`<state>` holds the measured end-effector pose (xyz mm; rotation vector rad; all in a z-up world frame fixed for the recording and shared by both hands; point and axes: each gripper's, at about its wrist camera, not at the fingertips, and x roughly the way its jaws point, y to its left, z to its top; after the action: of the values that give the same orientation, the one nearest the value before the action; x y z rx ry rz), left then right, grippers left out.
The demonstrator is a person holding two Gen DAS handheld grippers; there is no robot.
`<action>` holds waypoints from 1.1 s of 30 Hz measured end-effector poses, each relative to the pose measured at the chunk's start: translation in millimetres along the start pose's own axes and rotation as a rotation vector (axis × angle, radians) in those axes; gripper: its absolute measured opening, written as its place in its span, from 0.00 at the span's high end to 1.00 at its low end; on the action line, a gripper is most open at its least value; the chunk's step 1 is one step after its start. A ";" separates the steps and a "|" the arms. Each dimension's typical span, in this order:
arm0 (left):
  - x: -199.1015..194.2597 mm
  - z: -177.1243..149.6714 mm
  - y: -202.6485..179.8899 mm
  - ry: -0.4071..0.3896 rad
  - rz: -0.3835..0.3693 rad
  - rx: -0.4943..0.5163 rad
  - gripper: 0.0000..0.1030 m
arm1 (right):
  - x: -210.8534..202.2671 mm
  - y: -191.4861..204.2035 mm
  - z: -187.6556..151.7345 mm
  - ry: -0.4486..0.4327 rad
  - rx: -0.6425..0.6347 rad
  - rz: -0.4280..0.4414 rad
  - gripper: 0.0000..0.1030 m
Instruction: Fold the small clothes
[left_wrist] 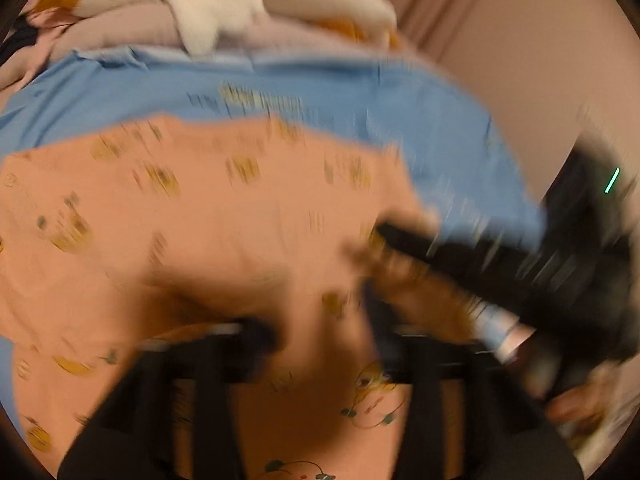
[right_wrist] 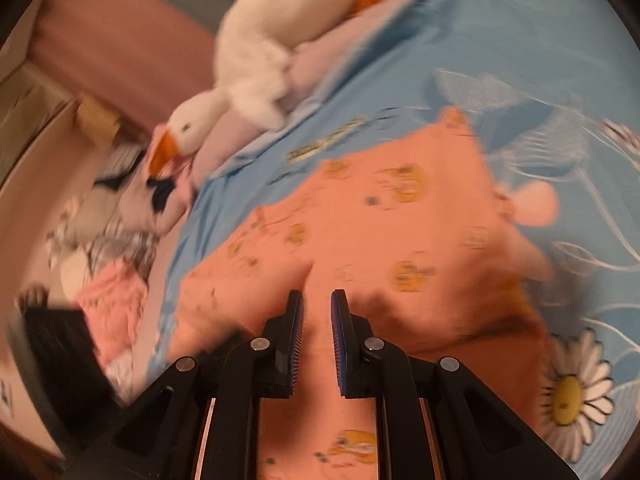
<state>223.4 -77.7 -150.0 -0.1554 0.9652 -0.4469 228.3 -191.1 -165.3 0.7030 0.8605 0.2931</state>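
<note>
Your blue floral sheet (right_wrist: 500, 32) is smooth, with the soft peach printed garment (right_wrist: 380, 220) spread flat right under and ahead of both claws. A fluffy white goose plush (right_wrist: 256, 60) lies well beyond. Your right claw (right_wrist: 316, 308) hovers slightly parted, gripping nothing. Left claw (left_wrist: 316, 332) is too blurred to tell.

Left claw (left_wrist: 320, 336) perhaps motion-blurred

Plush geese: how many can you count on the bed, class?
1. The white plush goose lies on a pink pillow at the edge of the blue sheet, beyond the orange garment. Others may be hidden.
</note>
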 end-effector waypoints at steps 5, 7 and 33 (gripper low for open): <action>-13.3 -14.6 -10.9 -0.001 -0.045 0.106 0.21 | -10.6 0.8 -4.1 -0.002 -0.022 0.010 0.74; -36.5 -21.6 -1.1 -0.027 -0.065 0.106 0.20 | -14.2 7.3 -4.9 -0.002 -0.064 0.018 0.74; -124.1 -73.8 153.2 -0.153 0.069 -0.299 0.09 | 46.5 117.3 -42.5 -0.038 -0.698 -0.281 0.93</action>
<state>148.0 118.8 -147.1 -0.4195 0.8795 -0.2216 229.1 -61.9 -133.1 -0.0625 0.7419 0.3004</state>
